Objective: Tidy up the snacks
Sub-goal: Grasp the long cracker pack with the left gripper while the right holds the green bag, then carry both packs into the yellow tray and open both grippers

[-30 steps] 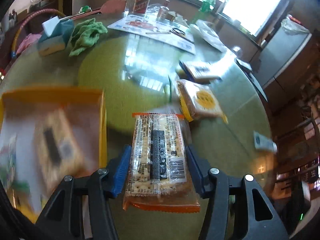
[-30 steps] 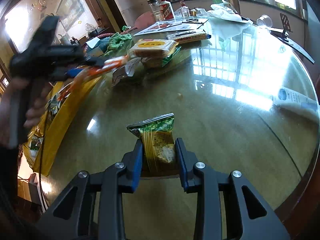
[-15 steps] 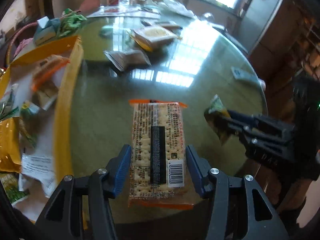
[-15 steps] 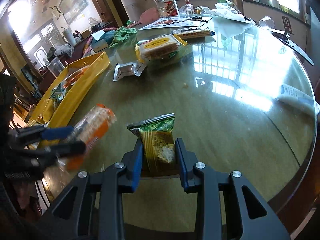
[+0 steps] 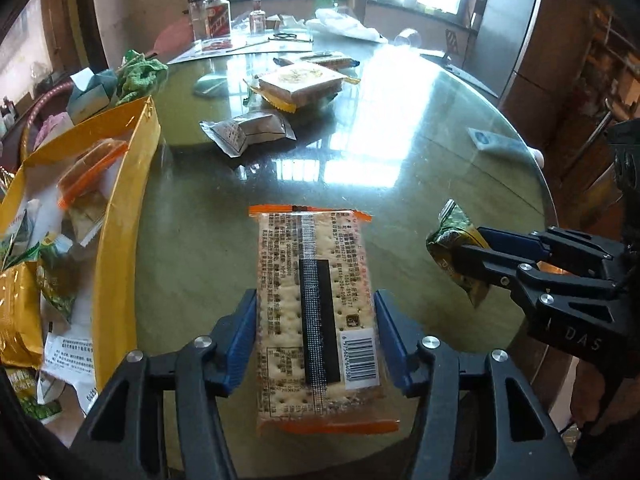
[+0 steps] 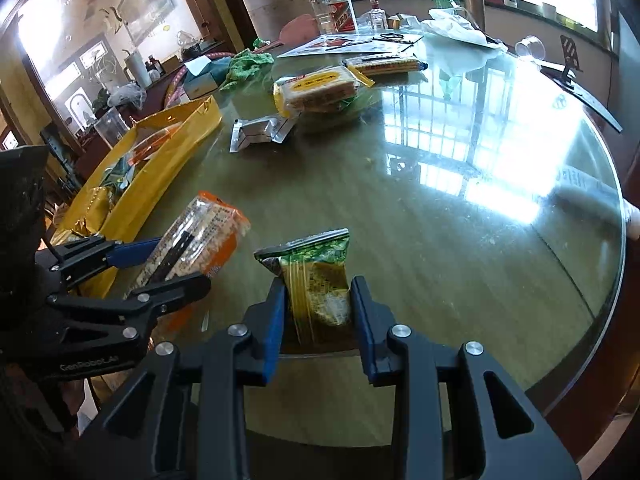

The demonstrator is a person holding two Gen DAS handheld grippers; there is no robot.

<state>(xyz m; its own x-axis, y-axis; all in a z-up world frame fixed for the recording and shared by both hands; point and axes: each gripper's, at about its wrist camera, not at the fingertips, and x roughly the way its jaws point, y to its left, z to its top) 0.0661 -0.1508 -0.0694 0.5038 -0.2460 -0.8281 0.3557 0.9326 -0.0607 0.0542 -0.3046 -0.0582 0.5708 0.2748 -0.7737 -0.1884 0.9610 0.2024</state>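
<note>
My left gripper (image 5: pixel 316 320) is shut on an orange-edged cracker pack (image 5: pixel 316 300) and holds it above the near edge of the glass table; the pack also shows in the right wrist view (image 6: pixel 196 244). My right gripper (image 6: pixel 318 300) is shut on a small green snack bag (image 6: pixel 316 276), which also shows at the right of the left wrist view (image 5: pixel 456 256). The two grippers are side by side, apart. A yellow box (image 5: pixel 120 208) with several snacks inside sits at the left; it also shows in the right wrist view (image 6: pixel 160 176).
On the round glass table (image 6: pixel 440 200) lie a silver packet (image 5: pixel 248 132), a yellow biscuit pack (image 5: pixel 300 84) and a flat pack (image 6: pixel 384 64) behind it. Bottles (image 5: pixel 218 20), papers, a green cloth (image 5: pixel 140 76) and a tissue box (image 5: pixel 90 92) stand at the far side.
My left gripper has swung with the cracker pack from beside the yellow box back to the near table edge, beside my right gripper. The right gripper has hardly moved.
</note>
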